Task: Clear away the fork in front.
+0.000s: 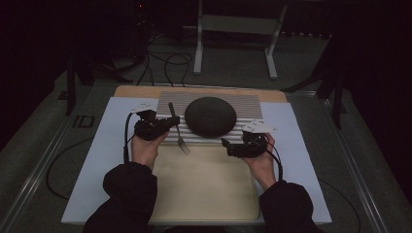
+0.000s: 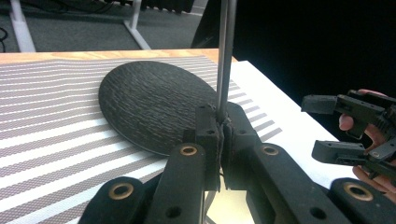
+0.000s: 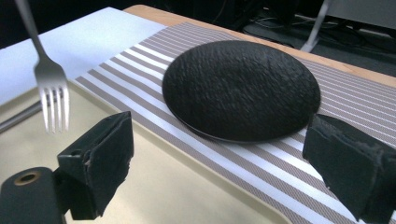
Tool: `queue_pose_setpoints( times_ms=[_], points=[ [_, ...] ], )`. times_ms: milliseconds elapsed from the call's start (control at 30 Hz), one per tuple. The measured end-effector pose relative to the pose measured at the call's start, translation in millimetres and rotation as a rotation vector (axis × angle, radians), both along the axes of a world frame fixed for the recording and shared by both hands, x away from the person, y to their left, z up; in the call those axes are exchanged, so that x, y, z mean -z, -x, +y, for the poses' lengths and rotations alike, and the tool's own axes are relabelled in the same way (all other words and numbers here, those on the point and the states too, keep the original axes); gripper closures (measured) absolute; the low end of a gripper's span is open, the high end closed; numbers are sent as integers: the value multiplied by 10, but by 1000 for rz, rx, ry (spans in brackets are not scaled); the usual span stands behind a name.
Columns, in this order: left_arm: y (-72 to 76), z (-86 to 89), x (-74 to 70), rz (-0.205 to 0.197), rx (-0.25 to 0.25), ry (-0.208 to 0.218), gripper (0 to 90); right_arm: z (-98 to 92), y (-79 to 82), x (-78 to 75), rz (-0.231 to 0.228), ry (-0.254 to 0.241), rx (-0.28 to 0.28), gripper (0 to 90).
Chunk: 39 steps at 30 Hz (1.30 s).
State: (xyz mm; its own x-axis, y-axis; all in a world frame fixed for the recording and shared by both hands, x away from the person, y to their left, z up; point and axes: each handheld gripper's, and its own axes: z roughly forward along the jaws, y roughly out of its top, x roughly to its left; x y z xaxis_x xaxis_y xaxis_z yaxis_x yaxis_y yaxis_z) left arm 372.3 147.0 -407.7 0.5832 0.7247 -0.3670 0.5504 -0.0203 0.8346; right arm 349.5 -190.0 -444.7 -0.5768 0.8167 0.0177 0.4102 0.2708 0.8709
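My left gripper [image 1: 171,124] is shut on the handle of a silver fork [image 1: 180,132]. The fork hangs above the near edge of a striped placemat [image 1: 167,99], tines down toward me. In the left gripper view the jaws [image 2: 220,126] pinch the fork handle [image 2: 225,51] upright. A round black plate [image 1: 210,116] lies on the placemat, right of the fork. My right gripper [image 1: 227,148] is open and holds nothing, just short of the plate's near right rim. Its view shows the plate [image 3: 240,88] ahead between the spread pads [image 3: 100,163] and the fork [image 3: 51,93] at the left.
A cream tray [image 1: 204,187] lies in front of the placemat, between my forearms. Both rest on a white board [image 1: 97,160] over a wooden tabletop [image 1: 141,91]. Beyond the table are a dark floor, cables [image 1: 167,60] and a metal stand [image 1: 233,29].
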Motion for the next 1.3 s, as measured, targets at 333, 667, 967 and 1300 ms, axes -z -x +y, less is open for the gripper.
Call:
queue_pose_setpoints(
  times_ms=[333,667,967,1300],
  points=[
    [18,135,-22,7,-9,-1,879,-291,76,37,-29,-4,34,109],
    [18,217,-32,22,-5,-5,879,-717,278,176,-58,-7,135,99],
    [24,247,-40,34,8,-9,878,-905,508,340,-106,-22,141,95],
    [76,321,-25,55,28,-20,878,-989,620,375,-119,-47,177,96]
  ],
)
